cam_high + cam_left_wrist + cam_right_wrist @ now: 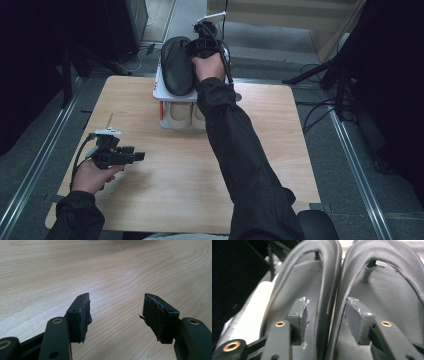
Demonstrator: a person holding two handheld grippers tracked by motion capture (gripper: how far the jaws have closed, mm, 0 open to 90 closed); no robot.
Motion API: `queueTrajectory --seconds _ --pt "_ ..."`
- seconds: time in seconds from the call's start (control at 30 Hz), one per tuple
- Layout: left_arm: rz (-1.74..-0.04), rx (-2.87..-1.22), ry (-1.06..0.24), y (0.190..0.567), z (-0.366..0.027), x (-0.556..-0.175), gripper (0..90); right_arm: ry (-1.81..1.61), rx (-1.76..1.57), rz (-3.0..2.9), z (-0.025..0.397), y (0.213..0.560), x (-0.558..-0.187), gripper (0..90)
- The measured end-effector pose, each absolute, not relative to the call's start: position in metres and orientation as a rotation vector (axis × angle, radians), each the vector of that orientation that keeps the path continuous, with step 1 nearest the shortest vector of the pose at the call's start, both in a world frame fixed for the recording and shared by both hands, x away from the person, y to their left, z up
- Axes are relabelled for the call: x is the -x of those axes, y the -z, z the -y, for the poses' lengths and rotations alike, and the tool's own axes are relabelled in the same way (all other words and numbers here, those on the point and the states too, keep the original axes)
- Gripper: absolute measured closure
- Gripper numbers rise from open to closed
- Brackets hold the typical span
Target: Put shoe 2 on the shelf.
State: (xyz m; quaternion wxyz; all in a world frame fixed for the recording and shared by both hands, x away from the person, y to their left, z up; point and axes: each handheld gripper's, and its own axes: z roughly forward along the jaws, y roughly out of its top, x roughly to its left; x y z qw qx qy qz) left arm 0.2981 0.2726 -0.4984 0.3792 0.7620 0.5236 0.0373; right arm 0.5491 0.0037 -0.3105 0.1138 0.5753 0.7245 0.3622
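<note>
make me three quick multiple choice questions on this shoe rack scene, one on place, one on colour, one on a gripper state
1. Where do the black slippers sit?
A. on the rack's top shelf
B. on the bare table
C. on the floor

2. What colour is the pair on the lower shelf?
A. red
B. beige
C. blue

3. How are the left gripper's jaws?
A. shut on a slipper
B. open over the bare table
C. shut on a cable

Key: 1 A, they lie atop the white rack; 2 B, pale beige shows under the top shelf; 3 B, only wooden table shows between them.
</note>
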Motion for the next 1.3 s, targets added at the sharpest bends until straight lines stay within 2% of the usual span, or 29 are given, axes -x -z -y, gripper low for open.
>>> queueTrajectory --seconds 0.27,0.6,0.87,1.3 --pt "-1.34 -1.953 -0.098 0.499 -0.272 -0.298 39.7 -1.181 -1.596 -2.199 0.009 0.287 -0.528 54.3" --pt "-1.35 -1.945 -0.09 0.499 -0.272 -0.298 38.6 -1.295 -1.451 -2.317 0.017 0.282 -0.493 54.6" --pt "-1.346 -1.953 -0.097 0.499 -0.272 -0.298 38.7 -1.29 -1.275 -2.382 0.017 0.285 -0.462 53.4" --pt "-1.349 -1.956 -0.094 0.499 -0.272 -0.298 38.7 -1.358 -1.107 -2.472 0.031 0.297 -0.437 49.9"
